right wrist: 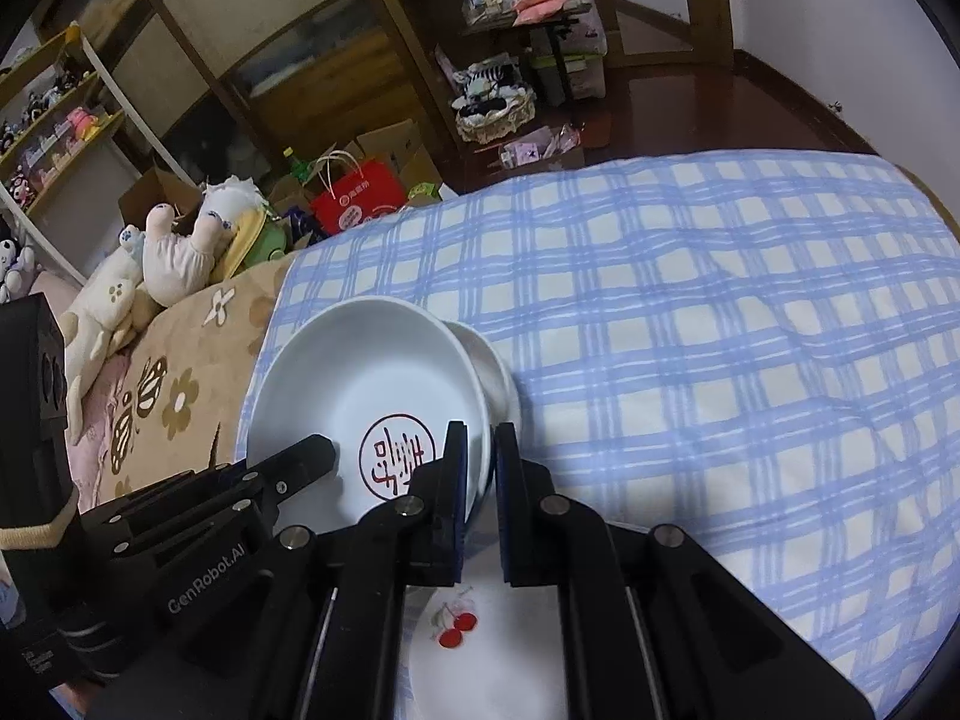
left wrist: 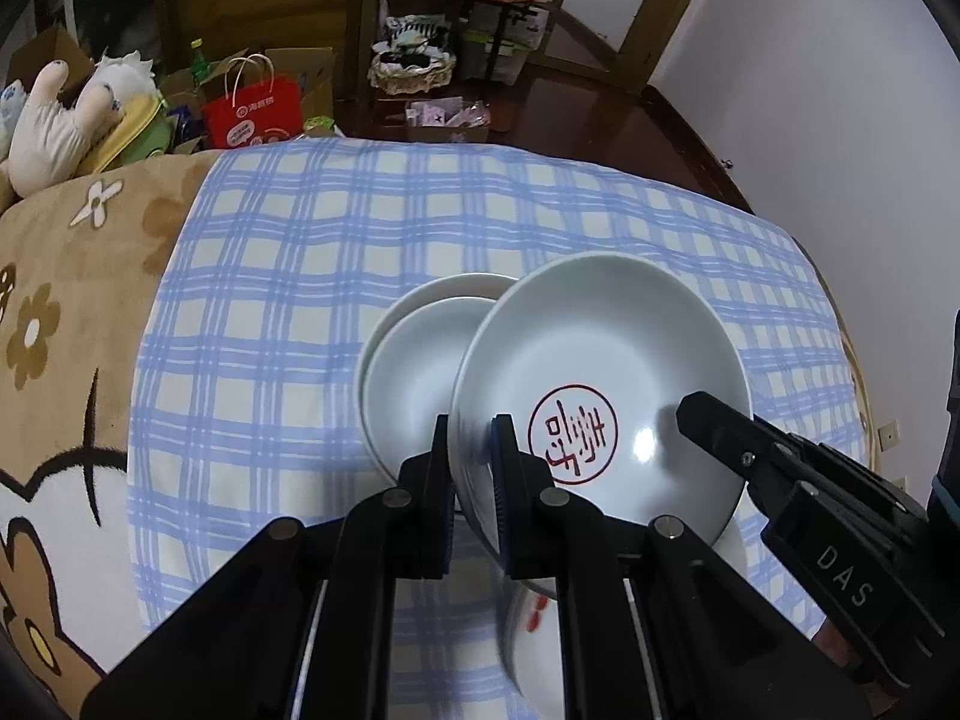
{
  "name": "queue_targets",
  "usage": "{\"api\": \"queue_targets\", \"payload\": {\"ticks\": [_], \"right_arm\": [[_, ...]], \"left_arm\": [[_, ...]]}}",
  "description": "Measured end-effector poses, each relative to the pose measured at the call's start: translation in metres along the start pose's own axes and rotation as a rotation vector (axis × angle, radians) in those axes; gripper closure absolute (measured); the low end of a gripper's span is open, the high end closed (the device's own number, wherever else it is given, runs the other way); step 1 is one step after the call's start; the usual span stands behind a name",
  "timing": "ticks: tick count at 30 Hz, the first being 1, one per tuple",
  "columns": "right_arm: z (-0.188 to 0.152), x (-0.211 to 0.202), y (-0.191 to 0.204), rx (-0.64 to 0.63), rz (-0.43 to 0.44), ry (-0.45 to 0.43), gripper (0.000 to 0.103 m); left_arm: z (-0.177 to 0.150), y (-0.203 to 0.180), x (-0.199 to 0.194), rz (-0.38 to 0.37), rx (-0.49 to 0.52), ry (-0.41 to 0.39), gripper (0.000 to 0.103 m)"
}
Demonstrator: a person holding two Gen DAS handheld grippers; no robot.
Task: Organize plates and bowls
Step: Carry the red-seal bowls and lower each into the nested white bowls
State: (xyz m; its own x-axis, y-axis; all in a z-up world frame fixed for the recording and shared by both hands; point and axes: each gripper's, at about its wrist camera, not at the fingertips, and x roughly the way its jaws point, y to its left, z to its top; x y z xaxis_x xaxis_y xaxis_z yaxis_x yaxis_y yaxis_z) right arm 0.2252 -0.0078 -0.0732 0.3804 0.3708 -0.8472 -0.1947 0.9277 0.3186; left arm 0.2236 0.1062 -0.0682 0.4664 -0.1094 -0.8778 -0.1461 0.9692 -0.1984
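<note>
**Two claws grip one stamped bowl above checked bedspread**

The left claw [left wrist: 472, 456] pinches the near rim of a white bowl with a red circular stamp [left wrist: 600, 384], holding it tilted above the blue checked bedspread [left wrist: 288, 252]. The right claw [right wrist: 480, 456] clamps the same bowl's opposite rim. Just behind it, two nested white dishes [left wrist: 414, 372] rest on the bedspread. A white plate with a cherry motif [right wrist: 480, 648] lies beneath the claws. A red paper bag [left wrist: 252, 111] stands on the floor beyond.
</note>
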Motion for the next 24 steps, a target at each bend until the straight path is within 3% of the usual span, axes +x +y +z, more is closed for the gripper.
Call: {"api": "queue_targets", "payload": {"ticks": [4, 13, 19, 24], "right_arm": [[0.000, 0.017, 0.002, 0.011, 0.005, 0.016, 0.093], [0.005, 0.038, 0.000, 0.013, 0.025, 0.036, 0.093], [0.007, 0.048, 0.011, -0.014, -0.012, 0.029, 0.093], [0.006, 0.051, 0.017, -0.075, -0.063, 0.013, 0.093]], "left_arm": [[0.004, 0.004, 0.009, 0.039, 0.015, 0.002, 0.092], [0.008, 0.021, 0.031, 0.012, 0.005, 0.048, 0.092], [0.013, 0.027, 0.040, 0.017, -0.020, 0.062, 0.092], [0.013, 0.034, 0.053, -0.034, -0.053, 0.103, 0.090]]}}
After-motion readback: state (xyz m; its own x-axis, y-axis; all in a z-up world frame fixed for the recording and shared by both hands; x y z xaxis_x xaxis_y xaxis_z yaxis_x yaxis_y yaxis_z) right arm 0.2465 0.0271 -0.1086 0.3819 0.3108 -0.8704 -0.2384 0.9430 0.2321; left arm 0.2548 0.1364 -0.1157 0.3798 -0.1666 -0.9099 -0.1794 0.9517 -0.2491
